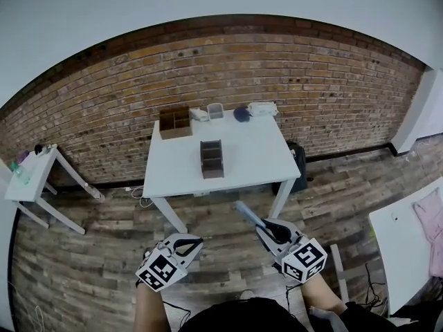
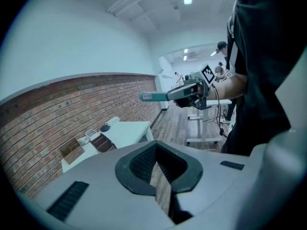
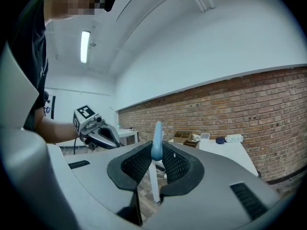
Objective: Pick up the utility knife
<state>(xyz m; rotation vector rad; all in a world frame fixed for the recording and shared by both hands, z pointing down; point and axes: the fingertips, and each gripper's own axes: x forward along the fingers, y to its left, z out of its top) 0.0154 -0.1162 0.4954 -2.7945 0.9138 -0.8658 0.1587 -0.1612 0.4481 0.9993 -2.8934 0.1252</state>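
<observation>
One utility knife (image 3: 156, 139) clamped btwn R tongs (image 3: 155, 153).

Utility knife (image 1: 248, 213): pale blue. Left hand-held gripper (image 1: 200, 241) and right hand-held gripper (image 1: 268, 227): grey shells, black ribbed pads (image 3: 136, 164), black-and-white square markers. Desk (image 1: 256, 159): white. Desk organiser (image 1: 212, 159): dark brown. Wall (image 1: 311, 81): red-brown brick. Floor (image 1: 104, 254): grey-brown planks.

White table (image 1: 256, 159) (against brick wall (image 1: 104, 109)), brown divided box (image 1: 212, 158) on it, plank floor (image 1: 104, 254)
</observation>
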